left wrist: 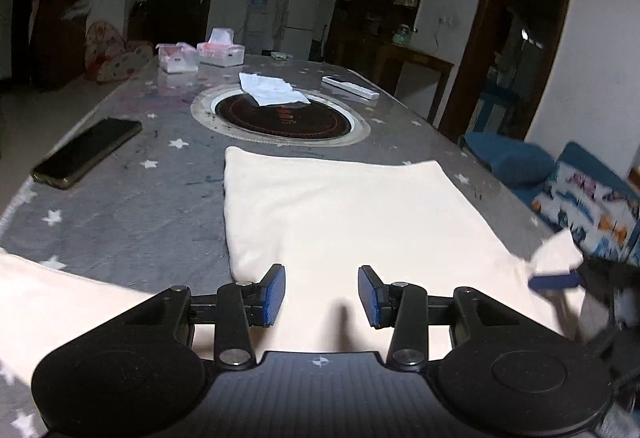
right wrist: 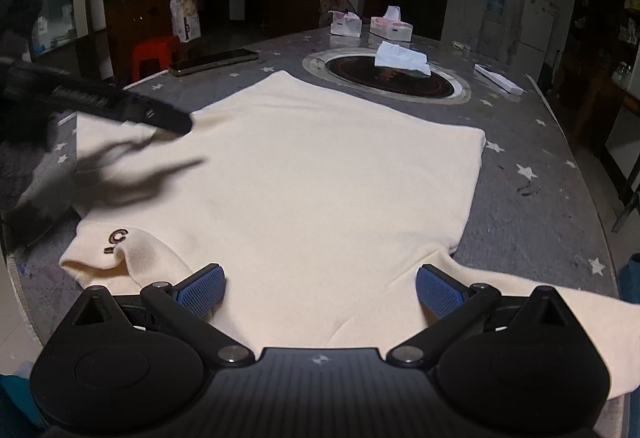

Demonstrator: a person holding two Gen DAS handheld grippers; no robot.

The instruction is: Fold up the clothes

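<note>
Star-print table (right wrist: 532, 198), garment (right wrist: 320, 178) lettered perhaps "C".

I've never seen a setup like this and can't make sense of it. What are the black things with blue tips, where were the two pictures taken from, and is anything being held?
There is no robot here. A person holds a hand tool in each hand, and each tool has two fingers with blue pads and a wide-angle camera looking out along them. One picture looks over the left gripper, the other over the right gripper.

A cream sweater lies spread on a table covered in grey cloth with stars. Farther back are a phone, a round black hotplate with a crumpled tissue on it, and two tissue boxes.

Both grippers hover over the sweater's near edge with their jaws apart, so nothing is gripped.
</note>
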